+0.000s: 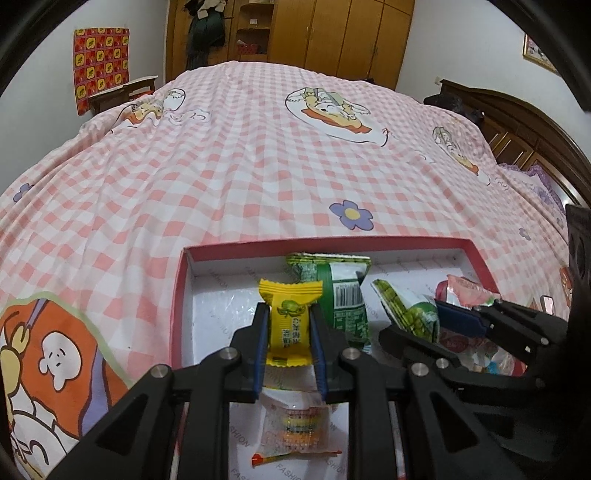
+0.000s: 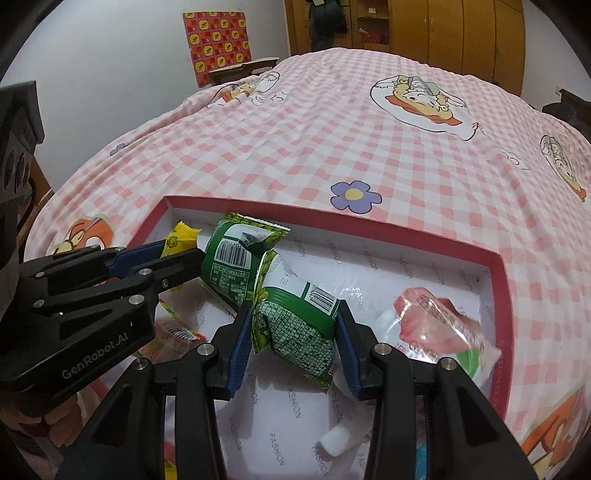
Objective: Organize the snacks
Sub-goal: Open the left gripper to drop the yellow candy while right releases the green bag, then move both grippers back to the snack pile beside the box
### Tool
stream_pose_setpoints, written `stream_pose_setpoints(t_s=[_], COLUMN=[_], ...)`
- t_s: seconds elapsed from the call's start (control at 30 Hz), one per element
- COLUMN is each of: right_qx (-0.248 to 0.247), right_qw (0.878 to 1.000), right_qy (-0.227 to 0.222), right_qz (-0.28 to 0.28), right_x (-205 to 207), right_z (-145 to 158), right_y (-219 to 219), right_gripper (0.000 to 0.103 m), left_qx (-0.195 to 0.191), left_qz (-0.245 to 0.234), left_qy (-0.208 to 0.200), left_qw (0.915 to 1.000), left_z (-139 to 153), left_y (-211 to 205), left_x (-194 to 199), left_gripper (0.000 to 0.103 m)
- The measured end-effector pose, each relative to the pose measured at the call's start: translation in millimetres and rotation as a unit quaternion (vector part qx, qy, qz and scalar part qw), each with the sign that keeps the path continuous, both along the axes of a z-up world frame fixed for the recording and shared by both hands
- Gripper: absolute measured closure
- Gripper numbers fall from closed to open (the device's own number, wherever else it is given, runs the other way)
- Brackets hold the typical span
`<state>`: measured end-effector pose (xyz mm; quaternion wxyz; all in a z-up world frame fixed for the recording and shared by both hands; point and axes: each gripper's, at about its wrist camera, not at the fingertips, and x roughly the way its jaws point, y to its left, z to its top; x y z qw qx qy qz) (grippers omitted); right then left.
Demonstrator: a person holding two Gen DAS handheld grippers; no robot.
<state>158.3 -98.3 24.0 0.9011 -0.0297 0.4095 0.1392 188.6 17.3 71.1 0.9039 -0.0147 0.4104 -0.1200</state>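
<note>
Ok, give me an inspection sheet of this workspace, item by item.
Surface: bed under a pink checked sheet with cartoon prints.
Job's things: red-rimmed box holding a green pea snack bag, pink packet, clear candy packet.
Clutter: nothing seen.
Grippers: left gripper shut on a yellow candy packet; right gripper shut on a second green pea snack bag, both over the box.
Cables: nothing seen.
Surroundings: wooden wardrobe, dark headboard, red-yellow wall cloth.
</note>
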Motion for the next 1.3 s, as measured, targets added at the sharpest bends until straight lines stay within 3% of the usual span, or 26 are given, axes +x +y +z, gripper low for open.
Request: stream_pose_setpoints(t_s=[0.5, 0.6, 0.67, 0.77, 0.83, 1.3], right_qx=[0.004, 0.007, 0.005, 0.001, 0.001, -0.002], right_qw=[1.000, 1.000, 1.000, 1.000, 1.000, 0.999], right_qy=[0.002, 0.000, -0.003, -0.005, -0.003, -0.030], right_qz=[0.001, 0.006, 0.010, 0.012, 0.014, 0.022], right_x=[3.1, 2.9, 0.3, -3.6, -6.4, -49.4], right_z=[-0.8, -0.6, 0.3, 1.1, 1.7, 16.7], right_y=[0.4, 0.3, 0.4, -0.2, -0.4, -4.0], right_gripper=[0.060, 0.055, 0.054, 0.049, 0.045, 0.044], left_qx=[0.002, 0.008, 0.012, 0.006, 0.003, 0.023], left_qz=[0.000, 0.001, 0.003, 0.010, 0.006, 0.003], left_qy=[0.000, -0.002, -0.002, 0.001, 0.005, 0.010], left_qw=[1.0000, 1.0000, 0.9999, 0.9999, 1.0000, 0.9997], left_z=[-1.5, -0.3, 0.8, 3.8, 5.4, 21.9], left_y=[0.5, -1.0, -1.6, -0.8, -1.8, -10.5], left_x=[0.5, -1.5, -3.0, -5.1, -7.6, -42.5], left_gripper=[0.081, 0.081, 0.077, 0.061, 0.060, 0.057])
